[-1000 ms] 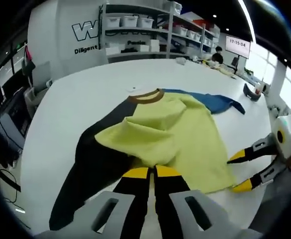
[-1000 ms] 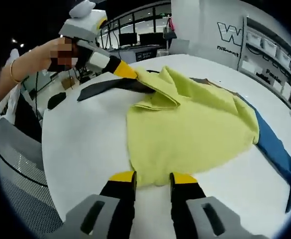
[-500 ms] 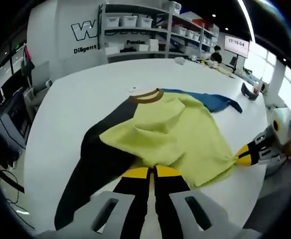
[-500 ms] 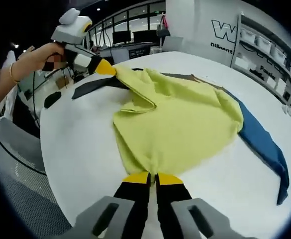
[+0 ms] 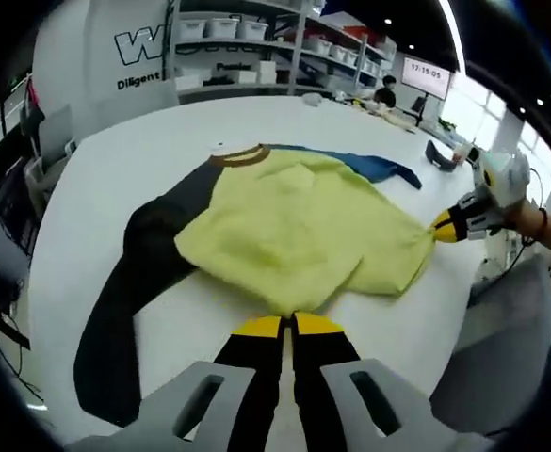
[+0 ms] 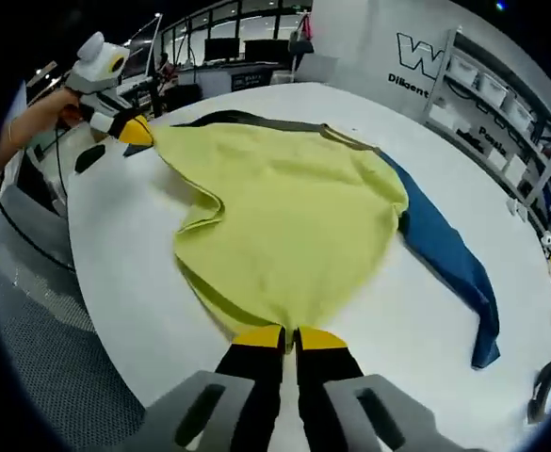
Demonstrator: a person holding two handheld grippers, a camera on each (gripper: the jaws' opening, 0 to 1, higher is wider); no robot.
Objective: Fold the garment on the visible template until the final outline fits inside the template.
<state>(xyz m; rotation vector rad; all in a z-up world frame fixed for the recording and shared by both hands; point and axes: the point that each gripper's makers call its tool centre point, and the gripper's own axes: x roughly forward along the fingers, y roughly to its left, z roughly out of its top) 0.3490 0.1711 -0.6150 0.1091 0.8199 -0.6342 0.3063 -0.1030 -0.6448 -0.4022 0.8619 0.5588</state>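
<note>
Garment [image 5: 294, 226] now stretched flat between both tools' grips.

Your shirt [image 5: 294, 235] has a plain yellow-green body, a brown collar [image 5: 240, 156], one black sleeve [image 5: 129, 282] and one blue sleeve [image 6: 445, 259]. It lies on your white table [image 5: 134, 160]. Both your left gripper [image 5: 287, 327] and your right gripper [image 6: 288, 336] have black jaws with yellow tips.
</note>
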